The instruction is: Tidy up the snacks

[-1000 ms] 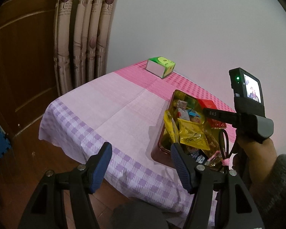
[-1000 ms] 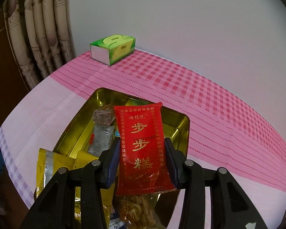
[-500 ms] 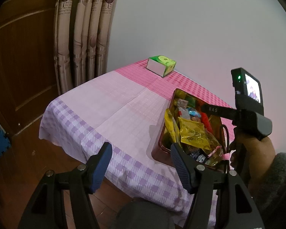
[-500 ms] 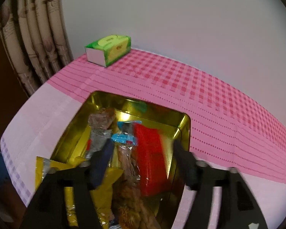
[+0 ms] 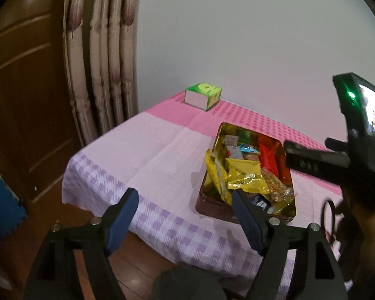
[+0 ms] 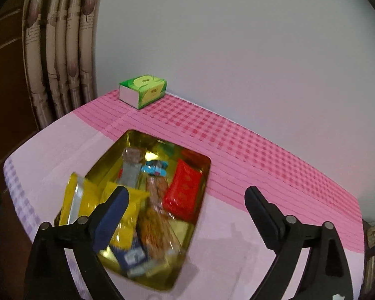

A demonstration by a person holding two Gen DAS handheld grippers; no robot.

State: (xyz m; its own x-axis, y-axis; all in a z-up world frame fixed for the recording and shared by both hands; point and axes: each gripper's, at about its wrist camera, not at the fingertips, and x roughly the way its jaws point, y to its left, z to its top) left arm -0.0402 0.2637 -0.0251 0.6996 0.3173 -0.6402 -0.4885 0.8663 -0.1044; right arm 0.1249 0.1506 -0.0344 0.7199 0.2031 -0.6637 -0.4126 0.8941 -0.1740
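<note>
A gold tin (image 6: 135, 136) sits on the pink checked tablecloth (image 6: 237, 150), filled with snacks. A red packet (image 6: 182, 192) lies flat at its right side, beside yellow packets (image 6: 127, 215) and a clear nut bar (image 6: 157, 225). My right gripper (image 6: 187, 192) hovers above and behind the tin. Its jaws are opening wide and hold nothing. In the left wrist view the tin (image 5: 212, 207) stands right of centre. My left gripper (image 5: 185, 197) hangs over the table's front edge with its jaws opening and nothing between them. Its right finger (image 5: 245, 215) overlaps the tin's near corner.
A green tissue box (image 6: 143, 91) stands at the table's far corner by the white wall. Curtains (image 5: 100, 62) and a wooden door (image 5: 25, 100) are to the left. The right gripper's camera screen (image 5: 372, 115) and a hand show at the right edge.
My right gripper let go of the red packet, which now lies in the tin. That gripper drew back and up with its jaws spread wide. My left jaws also opened wider.
</note>
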